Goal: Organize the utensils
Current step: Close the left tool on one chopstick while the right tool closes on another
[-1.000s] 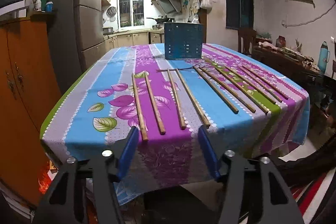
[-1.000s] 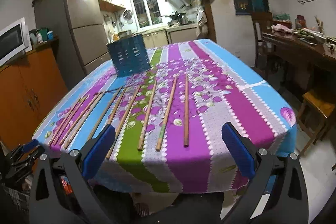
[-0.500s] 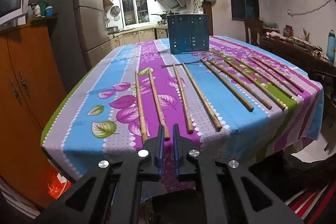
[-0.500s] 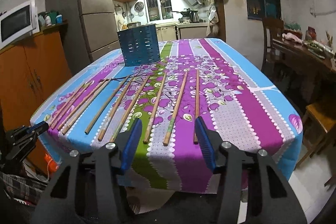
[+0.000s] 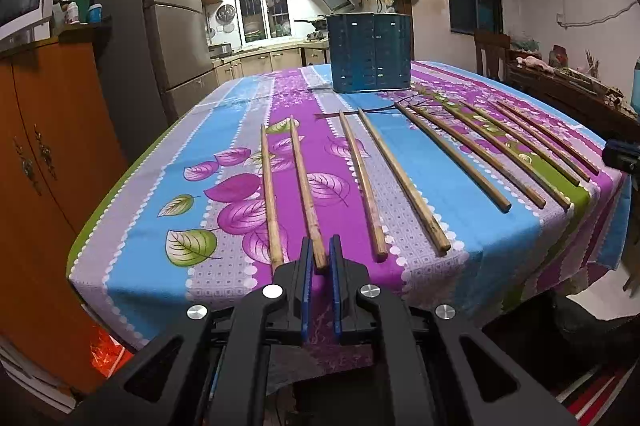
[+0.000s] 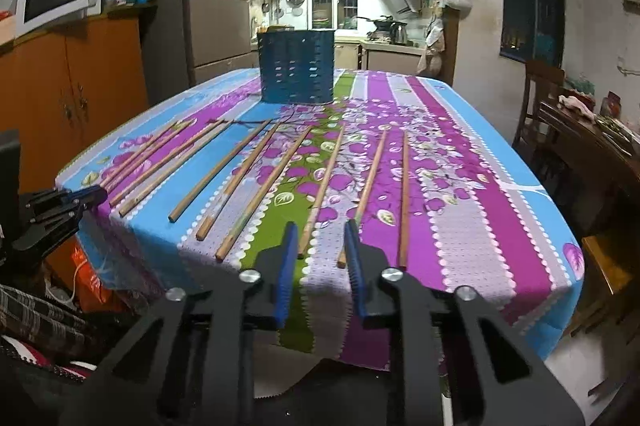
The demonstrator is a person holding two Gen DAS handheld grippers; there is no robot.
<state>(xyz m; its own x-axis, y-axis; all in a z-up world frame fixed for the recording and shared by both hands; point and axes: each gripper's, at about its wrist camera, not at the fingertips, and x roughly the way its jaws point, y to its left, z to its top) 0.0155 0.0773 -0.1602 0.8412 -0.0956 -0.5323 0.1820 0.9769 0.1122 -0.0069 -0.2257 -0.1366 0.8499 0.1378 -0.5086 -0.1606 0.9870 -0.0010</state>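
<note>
The left gripper [image 5: 320, 258] is nearly closed, its jaws bracketing the near end of one chopstick [image 5: 305, 186]; firm contact cannot be confirmed. That chopstick's long axis runs straight ahead, away from the gripper, toward the blue holder [image 5: 370, 52] at the far end of the tablecloth [image 5: 132, 238]. The right gripper [image 6: 320, 238] is partly open just short of two chopstick ends, grasping nothing.

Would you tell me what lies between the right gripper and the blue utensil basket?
In the right wrist view, only chopsticks on the tablecloth lie between the right gripper and the blue utensil basket.
</note>
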